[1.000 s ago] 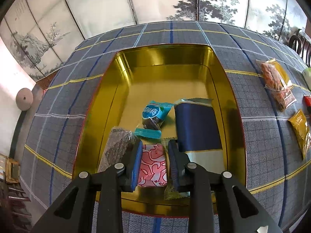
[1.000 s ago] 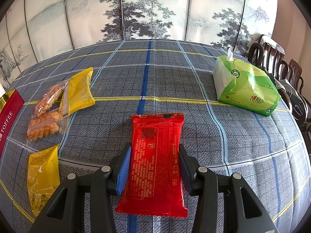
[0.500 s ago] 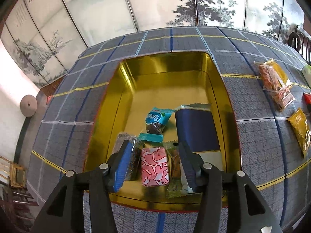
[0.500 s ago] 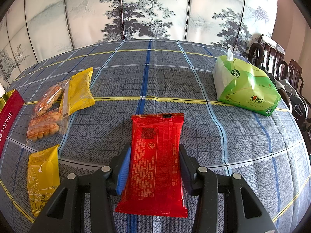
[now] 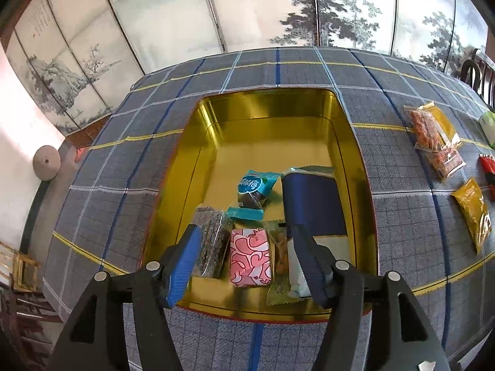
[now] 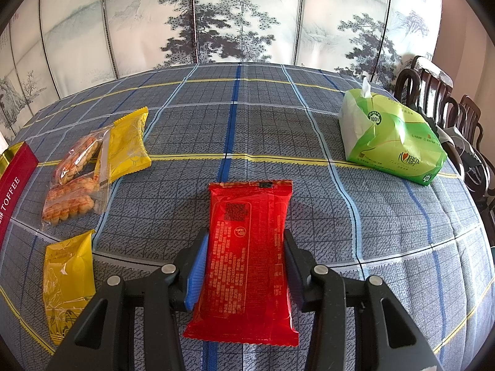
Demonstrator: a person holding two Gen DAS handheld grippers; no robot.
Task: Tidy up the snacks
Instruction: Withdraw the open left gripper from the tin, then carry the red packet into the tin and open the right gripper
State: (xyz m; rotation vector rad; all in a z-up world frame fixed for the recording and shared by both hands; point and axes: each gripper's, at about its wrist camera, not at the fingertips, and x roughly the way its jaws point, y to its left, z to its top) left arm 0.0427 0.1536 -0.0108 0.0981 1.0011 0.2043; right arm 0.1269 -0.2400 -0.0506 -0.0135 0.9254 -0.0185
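Note:
A gold tin [image 5: 355, 160] on the plaid tablecloth holds a pink-and-white snack [image 5: 250, 256], a teal packet [image 5: 255, 185], a navy packet [image 5: 312, 204] and a dark seeded bar [image 5: 212, 241]. My left gripper [image 5: 244, 228] hovers over the tin's near end. Its jaws are opening, and the pink snack lies loose in the tin between them, clear of both pads. In the right wrist view a red packet [image 6: 247, 247] lies lengthwise between the fingers of my right gripper [image 6: 245, 236], which is shut on its two long edges just above the cloth.
Left of the red packet lie two yellow packets [image 6: 128, 145] [image 6: 69, 281] and a clear bag of golden snacks [image 6: 75, 185]. A red lid marked TOFFEE [image 6: 14, 182] is at the left edge. A green tissue pack [image 6: 389, 142] sits at the back right, with dark chairs [image 6: 433, 92] behind it.
My left gripper let go of the pink snack, opened wide and drew back a little; the snack now rests in the tin. The right gripper and red packet have not moved.

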